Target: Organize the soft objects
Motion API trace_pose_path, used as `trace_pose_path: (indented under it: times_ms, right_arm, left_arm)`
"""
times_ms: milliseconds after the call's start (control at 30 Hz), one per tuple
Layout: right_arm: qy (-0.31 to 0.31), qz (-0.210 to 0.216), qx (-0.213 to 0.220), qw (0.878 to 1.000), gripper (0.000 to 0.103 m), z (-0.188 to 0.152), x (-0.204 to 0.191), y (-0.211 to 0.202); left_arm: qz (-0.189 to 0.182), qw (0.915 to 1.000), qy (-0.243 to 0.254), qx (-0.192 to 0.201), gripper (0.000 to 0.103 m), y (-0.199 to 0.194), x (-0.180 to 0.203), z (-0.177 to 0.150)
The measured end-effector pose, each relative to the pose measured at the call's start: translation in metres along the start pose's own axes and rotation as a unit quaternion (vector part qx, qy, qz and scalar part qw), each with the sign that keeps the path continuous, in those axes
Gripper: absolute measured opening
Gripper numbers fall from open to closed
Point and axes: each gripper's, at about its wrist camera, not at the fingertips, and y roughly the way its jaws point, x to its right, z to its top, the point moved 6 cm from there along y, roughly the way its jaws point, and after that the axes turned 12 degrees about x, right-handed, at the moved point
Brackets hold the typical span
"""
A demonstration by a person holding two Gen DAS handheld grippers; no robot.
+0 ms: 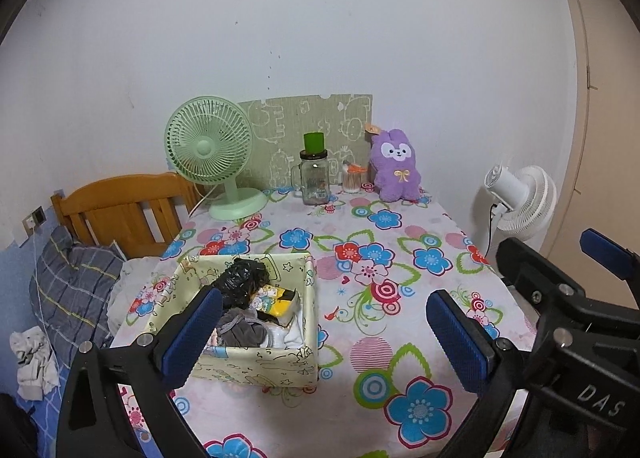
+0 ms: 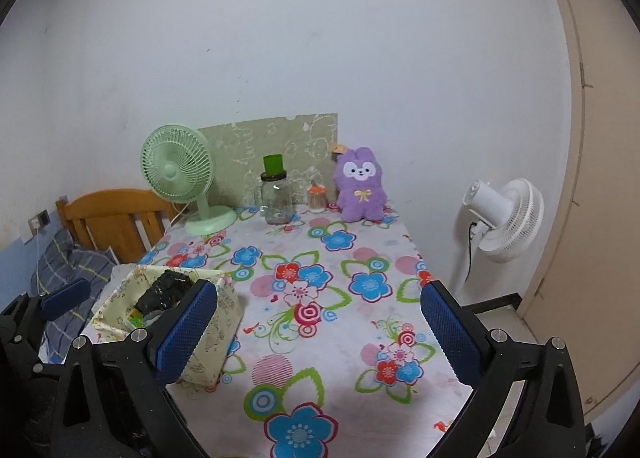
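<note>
— Fingers first: how do yours stand?

— Both pairs are spread wide with nothing between the pads. My left gripper (image 1: pixel 324 332) hangs over the near part of the table (image 1: pixel 400 242); its left finger (image 1: pixel 192 334) shows in front of the fabric storage box (image 1: pixel 256 362). My right gripper (image 2: pixel 318 330) is just as wide apart and holds nothing, with only flowered cloth showing between its blue pads.

— And the soft things?

— Most sit in the box, at the near left part of the table. Inside I see a crumpled black bag (image 1: pixel 240 282), a grey cloth bundle (image 1: pixel 244 330), something white (image 1: pixel 290 334) beside it, and a yellow packet (image 1: pixel 280 300) with cartoon print. What else lies under them I cannot tell.

— Anything soft still outside?

— A purple plush bunny (image 1: pixel 394 165) sits upright at the far edge, against the wall, well apart from the box and from both grippers.

— What stands near it?

— A small jar of cotton swabs (image 1: pixel 352 177) just beside it, then a glass mug-jar (image 1: pixel 315 181) with a green cup (image 1: pixel 314 141) on top, then a green desk fan (image 1: pixel 208 153). A white fan (image 1: pixel 524 197) stands off the table's right side.
</note>
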Motion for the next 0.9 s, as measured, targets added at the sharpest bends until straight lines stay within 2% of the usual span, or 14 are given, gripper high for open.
trace_pose_path:
  times_ms: [300,900]
  right_arm:
    - [0.007,-0.017,0.003,1.000,0.103,-0.001,0.010,-0.006]
    - [-0.002,-0.010,0.009,1.000,0.103,0.004,0.000,-0.007]
  left_arm:
    - [0.001,1.0000,-0.004,0.002,0.103,-0.005,-0.003,0.000]
    - [0.009,0.9997,-0.015,0.015,0.103,-0.013,-0.015,0.003]
